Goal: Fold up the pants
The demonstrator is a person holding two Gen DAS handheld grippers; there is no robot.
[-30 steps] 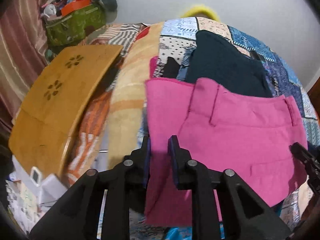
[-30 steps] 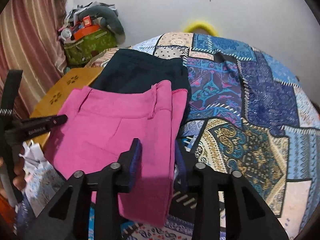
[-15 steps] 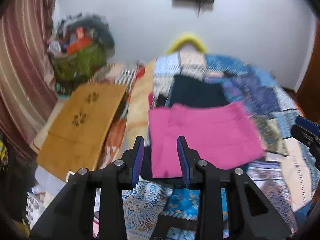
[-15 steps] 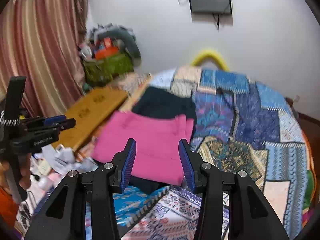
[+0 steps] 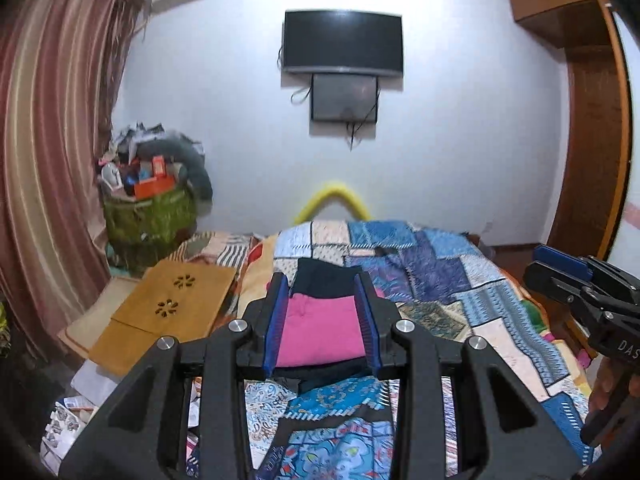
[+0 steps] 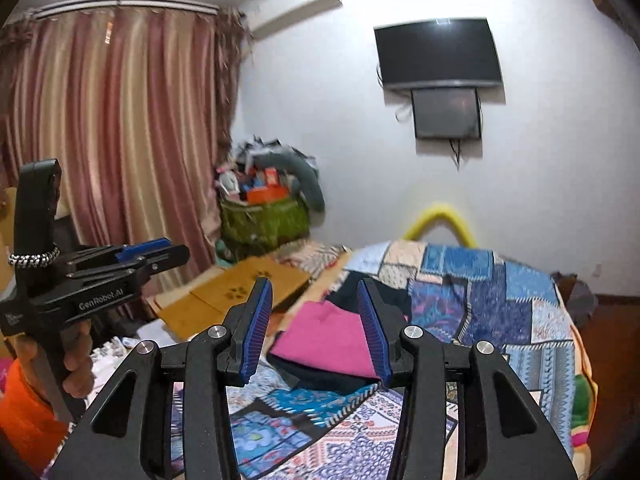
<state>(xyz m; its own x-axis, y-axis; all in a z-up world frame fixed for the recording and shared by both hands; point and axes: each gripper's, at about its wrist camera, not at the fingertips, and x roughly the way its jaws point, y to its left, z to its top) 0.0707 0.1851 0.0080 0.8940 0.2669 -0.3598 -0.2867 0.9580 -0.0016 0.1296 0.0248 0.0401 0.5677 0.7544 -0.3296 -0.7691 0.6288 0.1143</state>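
Observation:
The pink pants (image 5: 320, 330) lie folded in a flat rectangle on a dark garment (image 5: 324, 280) on the patchwork bedspread (image 5: 452, 280). They also show in the right wrist view (image 6: 328, 340). My left gripper (image 5: 322, 320) is open and empty, held well back above the bed. My right gripper (image 6: 316, 328) is open and empty too, raised and pulled back. Each gripper appears at the edge of the other's view: the right gripper (image 5: 560, 276) and the left gripper (image 6: 148, 256).
A wooden lap table (image 5: 168, 312) lies left of the bed, with papers on the floor below. A green bag (image 5: 148, 216) piled with things stands by the striped curtain (image 5: 48, 160). A TV (image 5: 342, 46) hangs on the far wall. A wooden wardrobe (image 5: 588, 128) is at right.
Both grippers let go of the pink pants, opened wide, and pulled back and up from the bed. The pants now lie flat on the dark garment.

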